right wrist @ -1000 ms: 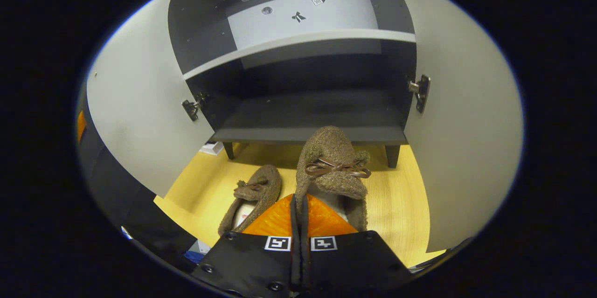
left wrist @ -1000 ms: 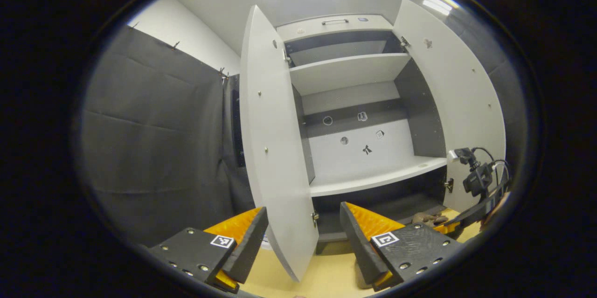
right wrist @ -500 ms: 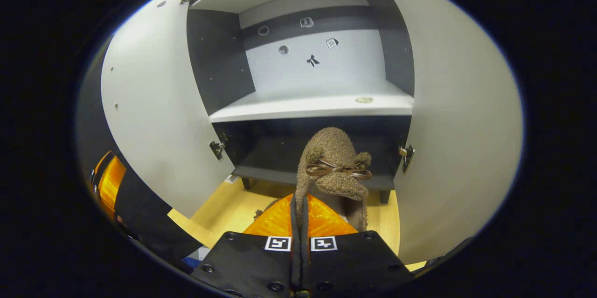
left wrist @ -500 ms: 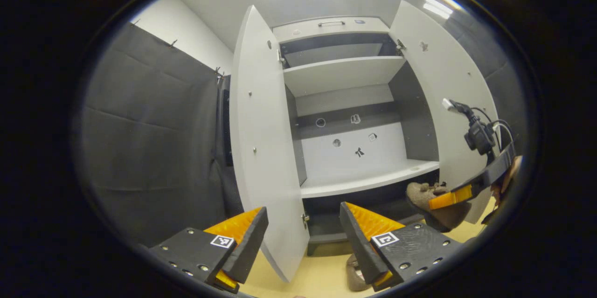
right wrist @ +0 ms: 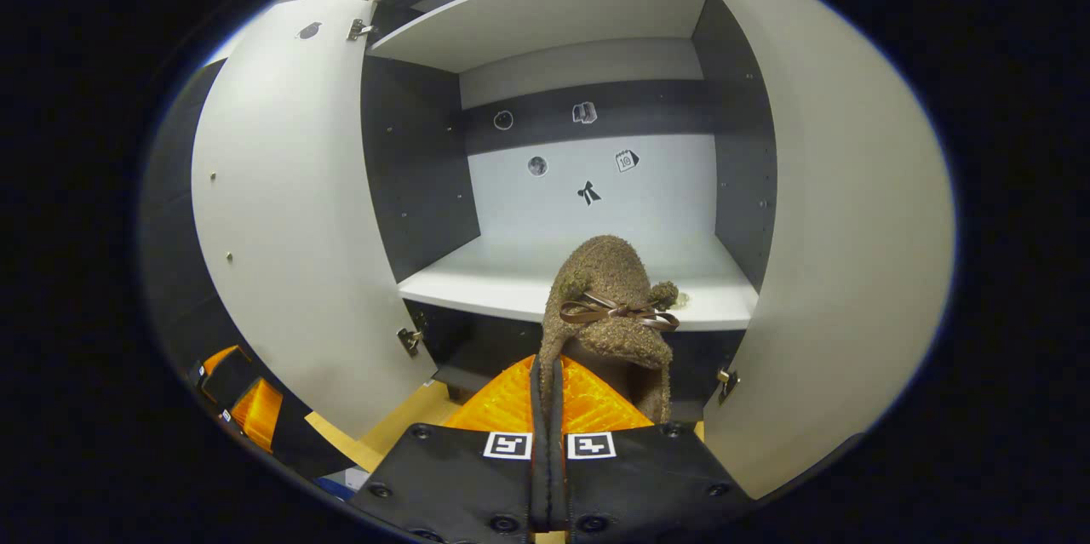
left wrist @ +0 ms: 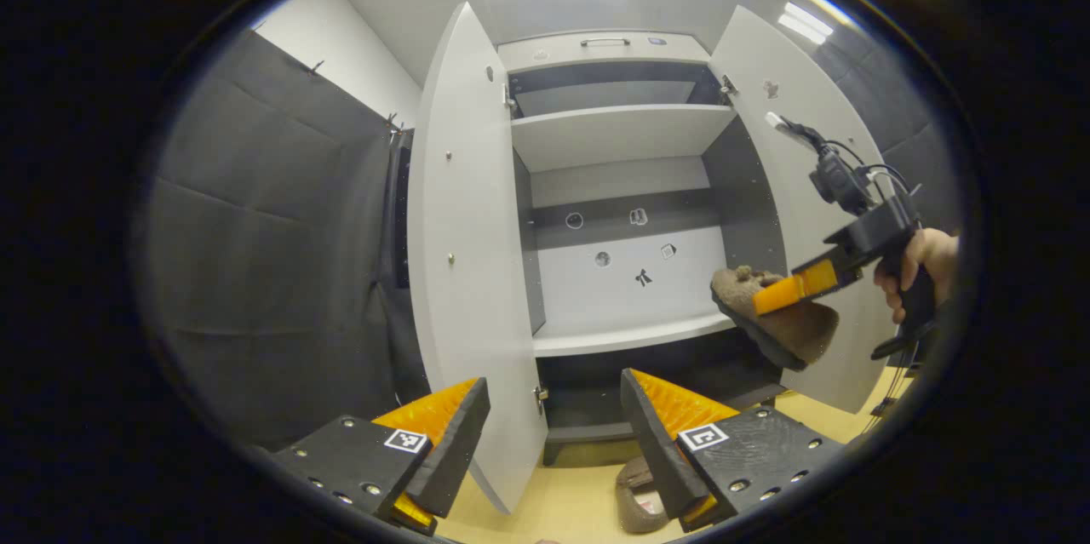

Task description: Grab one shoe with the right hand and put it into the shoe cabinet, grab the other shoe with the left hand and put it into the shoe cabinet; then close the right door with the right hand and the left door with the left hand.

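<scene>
Right tongs [right wrist: 545,391] and shoe [right wrist: 609,306] higher, seemingly at shelf [right wrist: 511,284] level

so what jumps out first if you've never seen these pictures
A fuzzy brown shoe with a bow, pinched in the right tongs, hangs in front of the middle shelf of the cabinet, whose two doors stand wide open. In the left gripper view the left tongs gape open, low by the left door, with the other shoe on the floor just below them.
</scene>
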The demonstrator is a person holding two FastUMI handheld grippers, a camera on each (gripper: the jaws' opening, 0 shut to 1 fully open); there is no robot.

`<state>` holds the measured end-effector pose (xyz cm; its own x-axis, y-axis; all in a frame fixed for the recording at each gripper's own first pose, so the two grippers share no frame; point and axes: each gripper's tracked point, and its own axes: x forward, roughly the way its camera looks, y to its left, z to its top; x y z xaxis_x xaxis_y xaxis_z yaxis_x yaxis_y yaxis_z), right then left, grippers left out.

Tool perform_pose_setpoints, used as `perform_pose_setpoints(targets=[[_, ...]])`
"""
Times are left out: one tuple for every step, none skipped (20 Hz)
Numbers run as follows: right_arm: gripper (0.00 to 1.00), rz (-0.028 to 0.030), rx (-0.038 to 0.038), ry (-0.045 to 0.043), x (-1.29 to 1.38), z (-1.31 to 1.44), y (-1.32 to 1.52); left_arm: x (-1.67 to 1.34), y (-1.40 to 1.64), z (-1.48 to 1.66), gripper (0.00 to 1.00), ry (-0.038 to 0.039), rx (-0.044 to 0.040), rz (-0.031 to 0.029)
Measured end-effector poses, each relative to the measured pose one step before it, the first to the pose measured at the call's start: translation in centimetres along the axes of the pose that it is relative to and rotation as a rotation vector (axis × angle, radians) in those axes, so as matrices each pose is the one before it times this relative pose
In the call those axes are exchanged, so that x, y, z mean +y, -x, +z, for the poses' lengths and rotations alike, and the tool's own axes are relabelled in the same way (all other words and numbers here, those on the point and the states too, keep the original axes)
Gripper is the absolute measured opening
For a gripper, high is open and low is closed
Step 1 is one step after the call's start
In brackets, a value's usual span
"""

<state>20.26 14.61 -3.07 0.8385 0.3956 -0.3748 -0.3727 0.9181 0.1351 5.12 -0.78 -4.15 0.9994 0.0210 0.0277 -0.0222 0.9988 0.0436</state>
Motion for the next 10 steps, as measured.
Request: perform_pose_setpoints(targets=[[0.01,-0.00717,-0.01264,-0.0002,-0.195,0.819,-0.58,-0.084,-0.032,-0.194,0.9,0.003,0.00622,-0.00439],[0.01,-0.00534,-0.00814,0.00243,-0.174,0.706,-0.63,-0.134,0.037,-0.328,0.9,0.00554,0.00681,-0.00466],[0.0,-0.00569,-0.00471,0.003,-0.216,0.569,-0.7,-0.214,0.004,-0.262,0.9,0.00806,0.00719,-0.00643],[0.01,-0.00673,-0.00505,0.00161,-0.244,0.707,-0.799,-0.146,0.282,-0.374,0.9,0.00848,0.00528,-0.00647],[0.01,-0.00832,-0.00214,0.00874,-0.31,0.528,-0.835,-0.129,0.334,-0.347,0.9,0.00589,0.0044,-0.00502],[0.01,-0.01421,-0.00292,0.01358,-0.503,0.735,-1.087,-0.014,0.165,-0.303,0.9,0.00269,0.00358,-0.00248],[0.01,-0.01726,-0.00324,0.01291,-0.555,0.575,-1.227,0.037,0.138,-0.182,0.9,0.00002,0.00405,-0.00046],[0.01,-0.01713,-0.00039,0.01366,-0.506,0.59,-1.193,0.037,-0.084,-0.24,0.98,0.00019,0.00498,0.00053],[0.01,-0.01815,0.00053,0.00771,-0.564,0.488,-1.203,0.08,0.026,-0.172,0.98,0.00156,0.00391,0.00142],[0.01,-0.0136,0.0069,0.00467,-0.378,0.374,-1.035,0.093,0.003,-0.14,0.98,0.00265,0.00326,0.0024]])
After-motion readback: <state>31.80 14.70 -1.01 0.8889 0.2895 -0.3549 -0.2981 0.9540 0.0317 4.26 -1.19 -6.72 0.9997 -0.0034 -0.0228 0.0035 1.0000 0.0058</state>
